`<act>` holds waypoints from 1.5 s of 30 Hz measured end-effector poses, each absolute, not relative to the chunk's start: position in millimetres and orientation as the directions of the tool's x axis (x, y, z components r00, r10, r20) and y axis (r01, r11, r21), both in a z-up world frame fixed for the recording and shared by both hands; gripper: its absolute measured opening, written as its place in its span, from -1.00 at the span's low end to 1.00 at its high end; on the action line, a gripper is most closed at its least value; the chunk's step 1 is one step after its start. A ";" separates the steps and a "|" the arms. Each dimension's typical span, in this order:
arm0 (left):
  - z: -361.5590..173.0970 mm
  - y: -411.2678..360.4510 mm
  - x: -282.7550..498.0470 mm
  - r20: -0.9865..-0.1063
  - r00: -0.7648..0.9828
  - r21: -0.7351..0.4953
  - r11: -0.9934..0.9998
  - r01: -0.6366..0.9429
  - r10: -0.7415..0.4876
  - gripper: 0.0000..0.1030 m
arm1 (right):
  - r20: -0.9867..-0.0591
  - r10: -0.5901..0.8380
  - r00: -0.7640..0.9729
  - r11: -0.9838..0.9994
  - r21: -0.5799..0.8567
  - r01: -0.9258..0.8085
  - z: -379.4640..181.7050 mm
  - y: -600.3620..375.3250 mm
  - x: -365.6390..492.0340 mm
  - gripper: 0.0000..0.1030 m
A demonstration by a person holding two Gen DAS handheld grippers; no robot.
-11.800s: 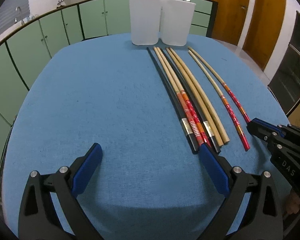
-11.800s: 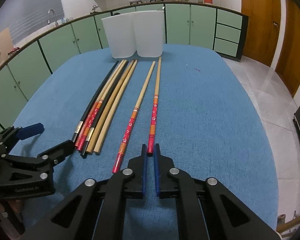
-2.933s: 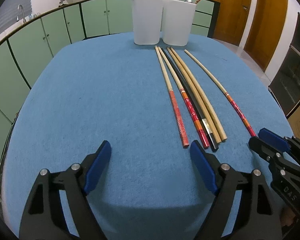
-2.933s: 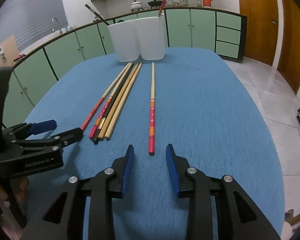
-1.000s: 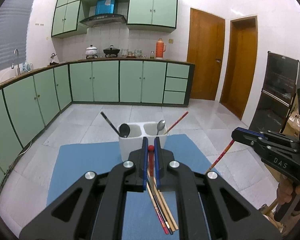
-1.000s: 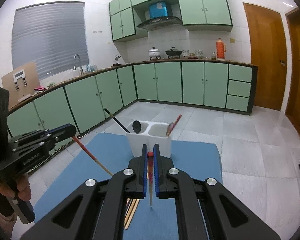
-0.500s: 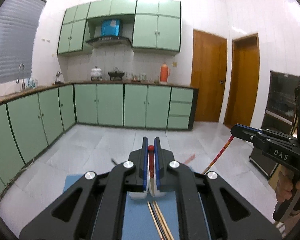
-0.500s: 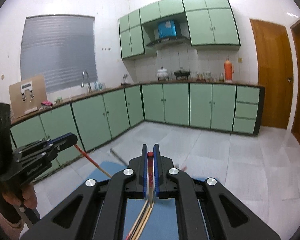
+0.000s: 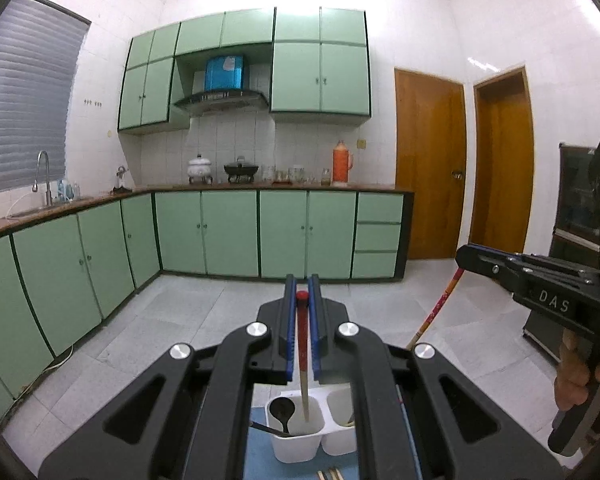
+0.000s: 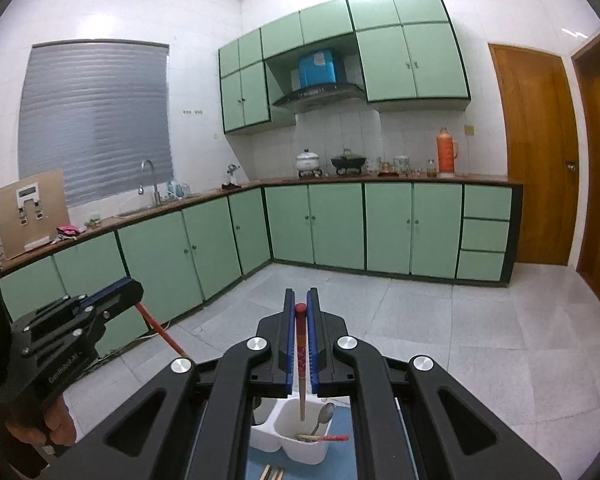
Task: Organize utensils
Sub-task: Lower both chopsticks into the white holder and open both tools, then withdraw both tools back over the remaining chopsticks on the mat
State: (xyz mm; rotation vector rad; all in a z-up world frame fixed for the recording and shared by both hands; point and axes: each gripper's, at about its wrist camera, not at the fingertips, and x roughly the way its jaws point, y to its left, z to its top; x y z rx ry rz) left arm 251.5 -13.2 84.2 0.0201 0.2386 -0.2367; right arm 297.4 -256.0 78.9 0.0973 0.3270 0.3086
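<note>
My left gripper (image 9: pixel 301 294) is shut on a red-ended chopstick (image 9: pixel 302 354) that hangs upright, its tip down in the left cup of the white two-cup holder (image 9: pixel 296 446), beside a black spoon (image 9: pixel 281 408). My right gripper (image 10: pixel 300 306) is shut on another red-ended chopstick (image 10: pixel 301 376) that hangs with its tip in the right cup (image 10: pixel 306 446), which holds a metal spoon (image 10: pixel 325 414) and a red-ended chopstick (image 10: pixel 324 438). Each gripper also shows from the side in the other view, the right one (image 9: pixel 464 258) and the left one (image 10: pixel 134 290).
The holder stands on a blue table top (image 9: pixel 260 456), with several chopstick ends (image 10: pixel 272 473) lying in front of it. Beyond are a tiled floor, green kitchen cabinets (image 9: pixel 228 234) and wooden doors (image 9: pixel 430 168).
Both grippers have tilted further up and moved over the holder. The chopstick tips now hang inside the cups, which sit right below the fingers.
</note>
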 end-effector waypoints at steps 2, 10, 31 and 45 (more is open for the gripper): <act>72.4 -13.8 263.5 -0.259 0.938 -0.015 0.972 0.236 -0.232 -0.90 | -0.326 0.310 0.893 0.950 0.146 -0.276 67.1 -255.7 307.6 -0.89; 28.8 -15.4 301.1 -0.343 0.912 -0.016 0.972 0.234 -0.225 -0.90 | -0.390 0.323 0.862 0.946 0.163 -0.281 28.7 -248.7 325.1 -0.89; 17.8 13.2 261.1 -0.341 0.907 -0.055 0.969 0.241 -0.245 0.41 | -0.358 0.253 0.899 0.964 0.175 -0.202 12.9 -268.0 274.7 0.24; -14.7 31.0 145.7 -0.325 0.926 -0.043 0.981 0.187 -0.191 0.84 | -0.338 0.185 0.923 0.977 0.166 -0.135 -33.7 -265.2 148.5 0.88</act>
